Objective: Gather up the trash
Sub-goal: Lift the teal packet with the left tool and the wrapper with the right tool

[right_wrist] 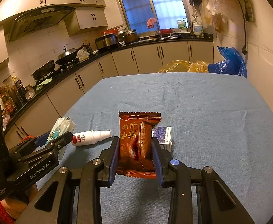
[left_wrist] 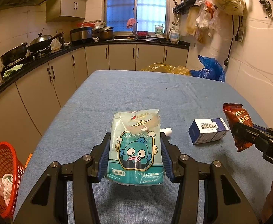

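Note:
My left gripper (left_wrist: 135, 141) is shut on a teal tissue pack (left_wrist: 136, 147) with a cartoon fish, held above the blue table (left_wrist: 129, 93). My right gripper (right_wrist: 135, 145) is shut on a red-brown snack wrapper (right_wrist: 136, 143), which also shows at the right edge of the left wrist view as the wrapper (left_wrist: 237, 117). A small blue and white box (left_wrist: 208, 130) lies on the table between the two grippers; the box (right_wrist: 165, 135) peeks out behind the wrapper. A white spray bottle (right_wrist: 91, 137) lies on its side, its cap (left_wrist: 166, 131) just visible behind the tissue pack.
A red mesh basket (left_wrist: 1, 168) holding white crumpled paper sits low at the left, beside the table. Yellow (left_wrist: 164, 68) and blue (left_wrist: 209, 69) plastic bags sit past the table's far edge. Kitchen counters with pots run along the left and back walls.

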The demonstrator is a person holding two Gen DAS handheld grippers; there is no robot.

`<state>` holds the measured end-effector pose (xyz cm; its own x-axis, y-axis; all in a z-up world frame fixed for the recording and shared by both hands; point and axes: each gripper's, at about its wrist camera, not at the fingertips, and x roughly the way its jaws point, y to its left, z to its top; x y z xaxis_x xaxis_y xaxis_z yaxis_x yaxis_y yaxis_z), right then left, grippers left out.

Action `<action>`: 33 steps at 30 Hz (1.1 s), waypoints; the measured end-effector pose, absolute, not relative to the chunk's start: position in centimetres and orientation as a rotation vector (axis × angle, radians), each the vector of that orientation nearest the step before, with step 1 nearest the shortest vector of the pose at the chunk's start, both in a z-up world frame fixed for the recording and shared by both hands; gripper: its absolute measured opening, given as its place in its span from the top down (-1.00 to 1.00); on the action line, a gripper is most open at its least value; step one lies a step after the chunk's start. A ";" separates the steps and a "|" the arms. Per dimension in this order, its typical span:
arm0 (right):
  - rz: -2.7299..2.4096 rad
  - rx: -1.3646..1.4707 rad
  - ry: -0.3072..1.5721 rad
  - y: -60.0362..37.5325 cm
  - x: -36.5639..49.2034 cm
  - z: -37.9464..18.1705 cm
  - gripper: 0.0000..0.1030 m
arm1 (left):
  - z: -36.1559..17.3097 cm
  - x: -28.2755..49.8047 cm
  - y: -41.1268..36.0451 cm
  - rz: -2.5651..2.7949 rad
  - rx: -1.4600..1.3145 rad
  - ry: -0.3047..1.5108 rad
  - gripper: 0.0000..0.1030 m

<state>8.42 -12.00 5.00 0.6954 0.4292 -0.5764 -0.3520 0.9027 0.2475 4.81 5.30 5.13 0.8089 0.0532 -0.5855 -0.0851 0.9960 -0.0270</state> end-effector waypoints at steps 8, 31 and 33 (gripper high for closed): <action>0.434 0.121 0.671 -12.2 8.5 4.9 0.30 | 5.1 4.7 5.3 0.074 -0.051 0.625 0.07; 0.434 0.122 0.672 -12.6 8.6 4.7 0.30 | 5.1 4.6 5.5 0.075 -0.050 0.620 0.07; 0.434 0.122 0.672 -12.6 8.7 4.7 0.30 | 5.1 4.6 5.7 0.075 -0.051 0.623 0.07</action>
